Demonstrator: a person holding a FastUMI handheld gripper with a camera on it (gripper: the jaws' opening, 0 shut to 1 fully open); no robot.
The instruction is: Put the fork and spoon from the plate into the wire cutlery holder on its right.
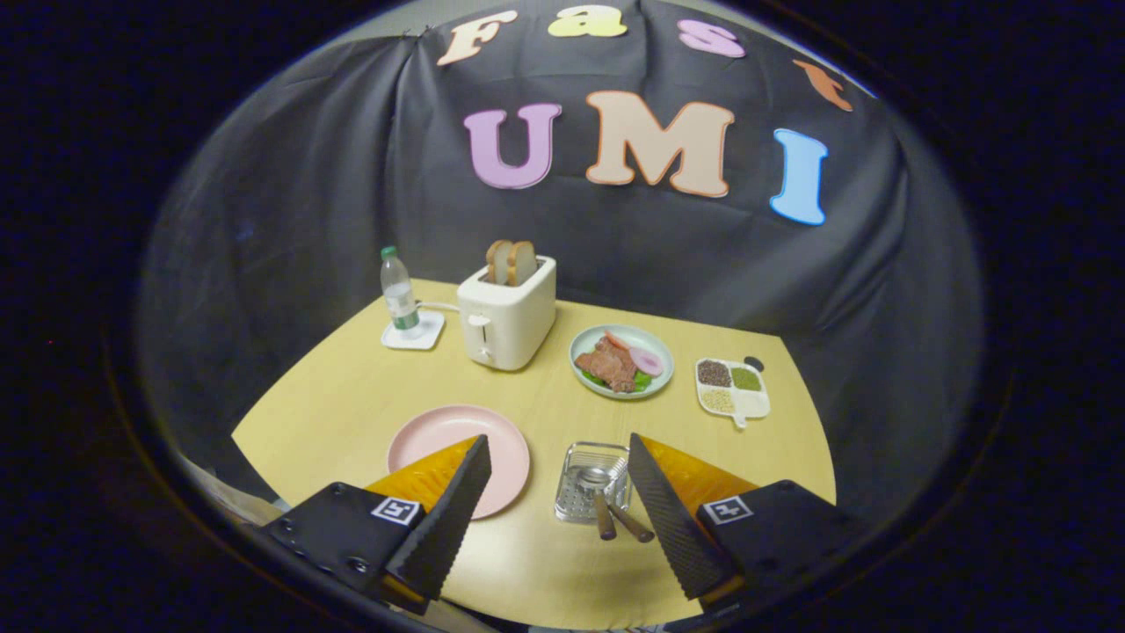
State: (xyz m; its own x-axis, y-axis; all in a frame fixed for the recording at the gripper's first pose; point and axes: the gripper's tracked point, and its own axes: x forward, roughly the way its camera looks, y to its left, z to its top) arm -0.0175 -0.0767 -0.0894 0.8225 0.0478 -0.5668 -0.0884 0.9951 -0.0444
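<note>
Your gripper point(557, 479) hangs above the near edge of the yellow table point(334, 387) with its fingers point(457, 510) spread wide apart and nothing between them. The left finger overlaps the pink plate point(439, 435), while just inside the right one sits the wire cutlery holder point(593, 470), with the fork and spoon point(615, 519) standing in it, their two brown handles leaning toward you. Farther off, a white toaster point(508, 321) holds two bread slices beside a water bottle point(399, 294) on its left, and to the right lie a plate of meat point(622, 360) and a divided tray of grains point(731, 387).
</note>
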